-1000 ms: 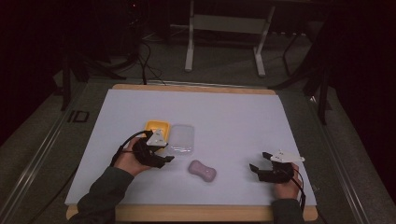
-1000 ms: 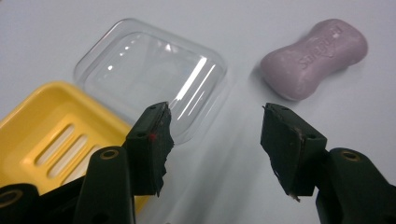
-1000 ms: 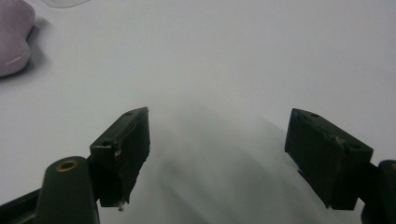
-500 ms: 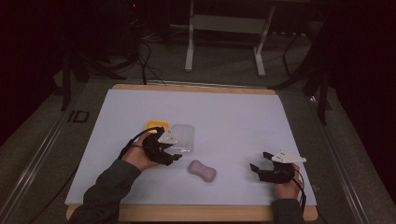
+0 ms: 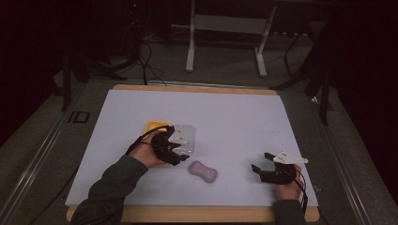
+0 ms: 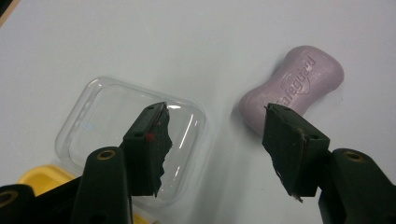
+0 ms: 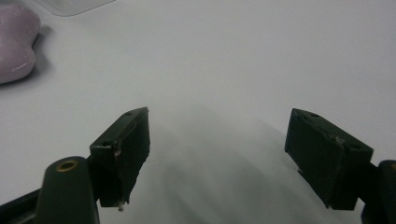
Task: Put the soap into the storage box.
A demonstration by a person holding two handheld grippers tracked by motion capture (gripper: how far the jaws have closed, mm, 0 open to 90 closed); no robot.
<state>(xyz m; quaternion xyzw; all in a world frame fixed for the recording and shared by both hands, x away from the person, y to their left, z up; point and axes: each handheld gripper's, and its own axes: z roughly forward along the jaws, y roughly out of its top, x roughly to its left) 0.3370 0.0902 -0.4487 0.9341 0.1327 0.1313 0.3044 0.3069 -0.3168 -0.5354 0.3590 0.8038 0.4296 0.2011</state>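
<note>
Left gripper view: your left gripper [image 6: 217, 140], jaws spread, hovers between the clear lid [image 6: 112, 116] and the purple soap bar [image 6: 299, 84], embossed "Safeguard". Your right gripper [image 7: 217, 156] rests spread apart on the white table [image 5: 234, 117].
</note>
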